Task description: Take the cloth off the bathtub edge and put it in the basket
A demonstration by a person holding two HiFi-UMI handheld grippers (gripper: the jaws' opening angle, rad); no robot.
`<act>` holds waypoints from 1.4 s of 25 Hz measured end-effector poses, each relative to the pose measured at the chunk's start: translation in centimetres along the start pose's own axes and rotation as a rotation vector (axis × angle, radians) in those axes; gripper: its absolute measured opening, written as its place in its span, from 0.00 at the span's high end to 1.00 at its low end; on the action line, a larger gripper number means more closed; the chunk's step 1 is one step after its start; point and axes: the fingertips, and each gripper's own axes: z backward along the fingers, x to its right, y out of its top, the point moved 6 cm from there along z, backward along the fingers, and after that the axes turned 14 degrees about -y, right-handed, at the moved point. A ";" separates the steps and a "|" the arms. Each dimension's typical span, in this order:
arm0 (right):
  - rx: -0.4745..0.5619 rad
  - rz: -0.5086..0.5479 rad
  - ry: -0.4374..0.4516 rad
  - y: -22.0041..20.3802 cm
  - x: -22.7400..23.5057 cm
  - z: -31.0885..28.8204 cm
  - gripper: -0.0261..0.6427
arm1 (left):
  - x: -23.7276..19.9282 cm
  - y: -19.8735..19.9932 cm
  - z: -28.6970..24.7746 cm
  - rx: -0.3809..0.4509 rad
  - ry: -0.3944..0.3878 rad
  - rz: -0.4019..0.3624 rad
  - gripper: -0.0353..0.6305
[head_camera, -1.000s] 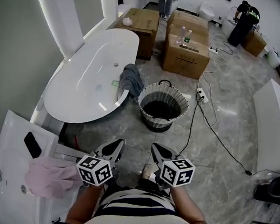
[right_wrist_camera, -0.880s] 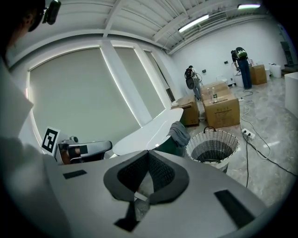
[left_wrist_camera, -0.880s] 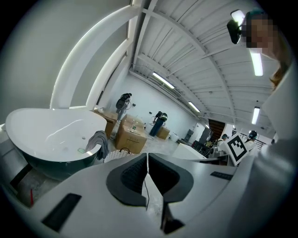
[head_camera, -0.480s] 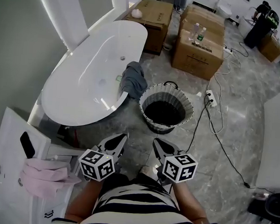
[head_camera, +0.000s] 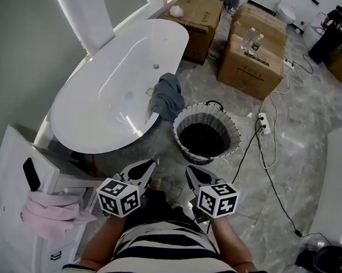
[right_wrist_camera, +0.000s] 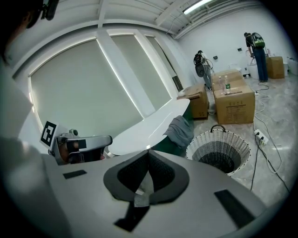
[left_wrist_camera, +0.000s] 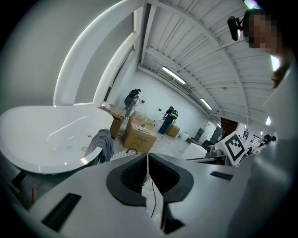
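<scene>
Hanging over the bathtub (head_camera: 113,78) edge, the grey cloth (head_camera: 166,95) sits just left of the basket (head_camera: 178,123), well apart from both claws; the left claw (head_camera: 145,165) and right claw (head_camera: 190,171) are clenched empty, so arriving like that could nudge the cloth into the tub rather than grip it

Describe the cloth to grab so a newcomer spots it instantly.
Find the big white bathtub at upper left. On its rim, the side nearest the woven basket, hangs a crumpled cloth. It is dark grey-blue, unlike the pink cloth on the white unit at lower left.
</scene>
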 end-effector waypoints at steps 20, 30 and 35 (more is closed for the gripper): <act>0.015 0.020 -0.034 10.4 -0.6 -13.8 0.92 | -13.9 8.1 -7.6 -0.133 -0.101 -0.073 0.91; -0.016 0.052 -0.085 12.9 1.0 -19.6 0.92 | -19.3 8.0 -9.6 -0.246 -0.101 -0.063 0.91; -0.055 0.096 -0.054 13.8 2.1 -22.5 0.92 | -21.3 7.7 -11.9 -0.256 -0.058 -0.027 0.91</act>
